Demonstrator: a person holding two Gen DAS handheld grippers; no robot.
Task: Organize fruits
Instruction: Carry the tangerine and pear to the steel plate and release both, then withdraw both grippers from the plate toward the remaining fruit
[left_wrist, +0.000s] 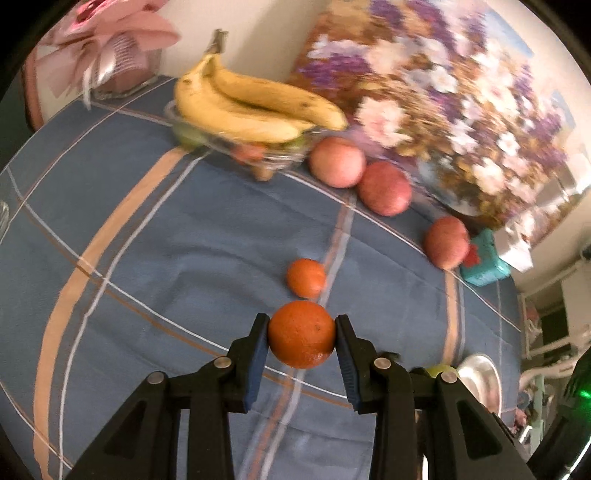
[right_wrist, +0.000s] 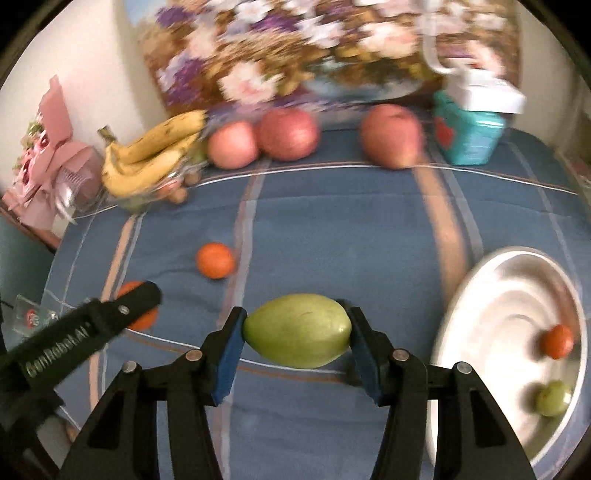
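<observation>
Bowl's (left_wrist: 280, 157) blurred contents under bananas (left_wrist: 255, 107)

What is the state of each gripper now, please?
Left gripper: closed on an orange.
Right gripper: closed on a green oval fruit, held by its two ends.

Both cams sat on the grippers, looking fwd and steeply down along the fingers, close over the blue striped tablecloth (left_wrist: 184, 236). Left wrist view faced the bananas (left_wrist: 255, 107) and floral picture (left_wrist: 443, 110) at the far edge. Right wrist view faced the same far edge, w/ the white plate (right_wrist: 491, 295) at its right. Shared: bananas, three apples (right_wrist: 288, 133), loose small orange (right_wrist: 215, 259), teal box (right_wrist: 469, 136).
</observation>
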